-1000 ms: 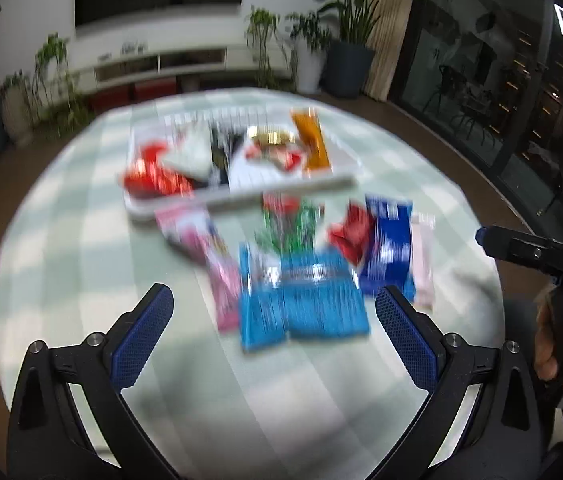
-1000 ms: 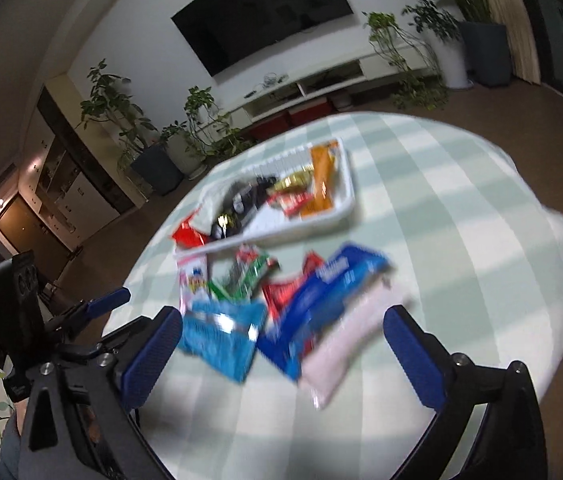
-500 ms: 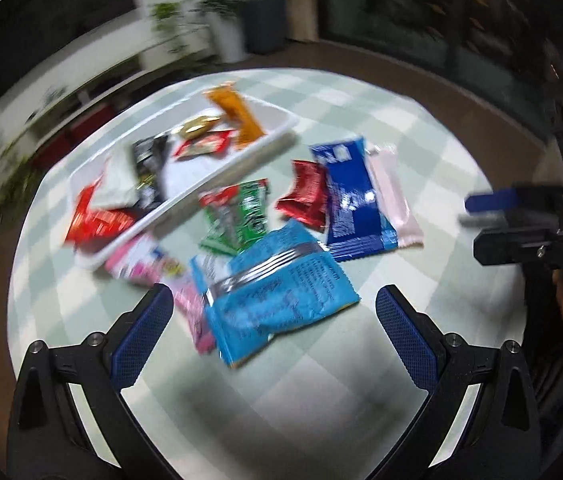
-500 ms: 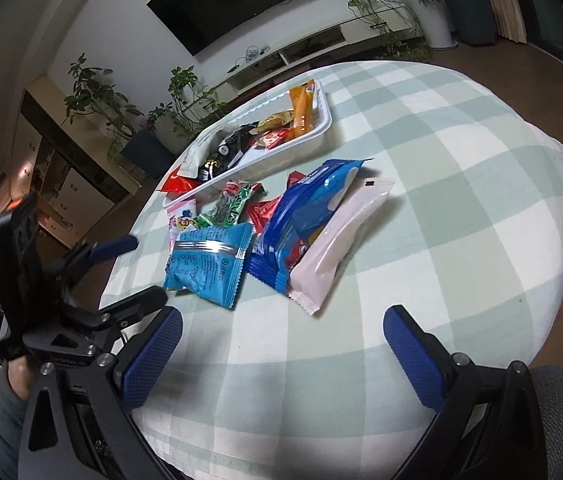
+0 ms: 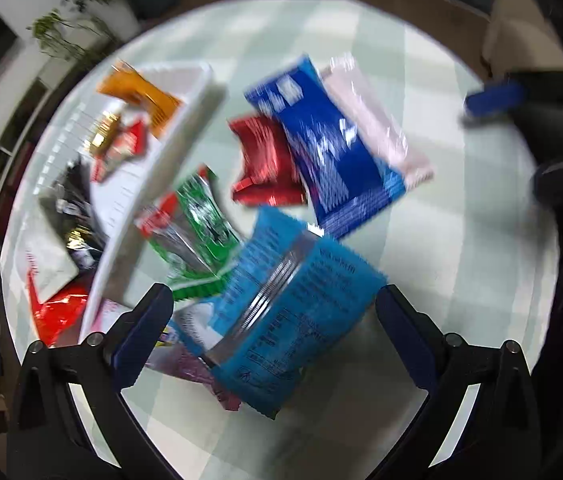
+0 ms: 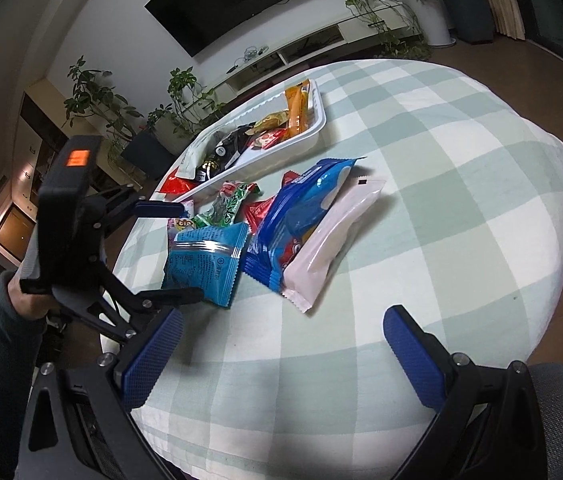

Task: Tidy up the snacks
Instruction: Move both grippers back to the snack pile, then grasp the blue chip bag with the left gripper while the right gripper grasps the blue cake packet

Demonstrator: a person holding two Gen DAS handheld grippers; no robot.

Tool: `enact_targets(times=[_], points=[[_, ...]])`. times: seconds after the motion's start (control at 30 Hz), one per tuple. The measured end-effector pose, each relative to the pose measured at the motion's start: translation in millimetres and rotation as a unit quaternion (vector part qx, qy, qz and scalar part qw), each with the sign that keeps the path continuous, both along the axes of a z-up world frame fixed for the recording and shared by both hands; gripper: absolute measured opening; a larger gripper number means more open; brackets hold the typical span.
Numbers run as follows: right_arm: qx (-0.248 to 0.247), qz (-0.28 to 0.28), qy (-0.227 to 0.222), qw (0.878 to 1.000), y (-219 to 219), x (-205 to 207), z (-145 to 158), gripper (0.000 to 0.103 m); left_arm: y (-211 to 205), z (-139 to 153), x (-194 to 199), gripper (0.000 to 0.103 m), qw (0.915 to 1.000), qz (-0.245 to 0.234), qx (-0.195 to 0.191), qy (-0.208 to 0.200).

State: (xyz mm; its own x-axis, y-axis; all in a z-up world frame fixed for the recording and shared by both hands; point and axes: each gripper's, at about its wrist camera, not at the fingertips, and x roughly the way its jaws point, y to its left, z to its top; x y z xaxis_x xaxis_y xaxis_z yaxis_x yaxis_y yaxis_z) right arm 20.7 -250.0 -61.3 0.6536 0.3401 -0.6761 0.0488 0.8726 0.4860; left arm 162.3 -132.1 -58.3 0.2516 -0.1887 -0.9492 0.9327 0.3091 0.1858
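Light-blue packet (image 5: pixel 293 316) between wide-apart left fingers (image 5: pixel 143 332).

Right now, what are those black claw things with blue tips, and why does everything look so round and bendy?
Those claws are two grabbing tools, and a person holds one in each hand. Each tool carries a small camera with a very wide lens, which bends the picture. One picture looks along the left gripper, the other along the right gripper. Both are open and hold nothing. On the checked tablecloth lie loose snacks: a light blue packet, a dark blue packet, a pale pink packet, a red one and a green one. Behind them a white tray already holds more snacks.
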Motion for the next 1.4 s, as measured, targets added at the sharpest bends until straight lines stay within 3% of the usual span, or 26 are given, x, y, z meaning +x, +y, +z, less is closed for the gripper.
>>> enact_targets(times=[0.13, 0.27, 0.47, 0.7, 0.87, 1.0, 1.27, 1.4], points=[[0.0, 0.001, -0.002, 1.0, -2, -2, 1, 0.103, -1, -13, 5, 0.101, 0.9997, 0.006, 0.016, 0.018], [0.002, -0.001, -0.001, 1.0, -4, -2, 0, 0.103, 5, -13, 11, 0.075, 0.9977, 0.032, -0.012, 0.059], [0.002, -0.001, -0.002, 1.0, -4, -3, 0, 0.102, 11, -14, 12, 0.061, 0.9935, 0.071, -0.035, 0.082], [-0.005, -0.002, -0.001, 1.0, -1, -4, 1, 0.102, 28, -11, 1, 0.045, 0.9815, 0.139, -0.087, 0.099], [-0.012, -0.003, 0.003, 1.0, 1, -4, 0, 0.101, 50, -8, -15, 0.044, 0.9667, 0.188, -0.134, 0.11], [-0.019, -0.003, 0.003, 1.0, 2, -1, 2, 0.096, 77, -6, -26, 0.044, 0.9472, 0.236, -0.18, 0.122], [-0.017, 0.008, -0.015, 1.0, 10, 27, 21, 0.078, 109, 4, -67, 0.044, 0.9045, 0.322, -0.257, 0.111], [-0.025, 0.008, 0.002, 1.0, 18, 55, 25, 0.067, 116, 5, -78, 0.044, 0.8927, 0.334, -0.281, 0.113]])
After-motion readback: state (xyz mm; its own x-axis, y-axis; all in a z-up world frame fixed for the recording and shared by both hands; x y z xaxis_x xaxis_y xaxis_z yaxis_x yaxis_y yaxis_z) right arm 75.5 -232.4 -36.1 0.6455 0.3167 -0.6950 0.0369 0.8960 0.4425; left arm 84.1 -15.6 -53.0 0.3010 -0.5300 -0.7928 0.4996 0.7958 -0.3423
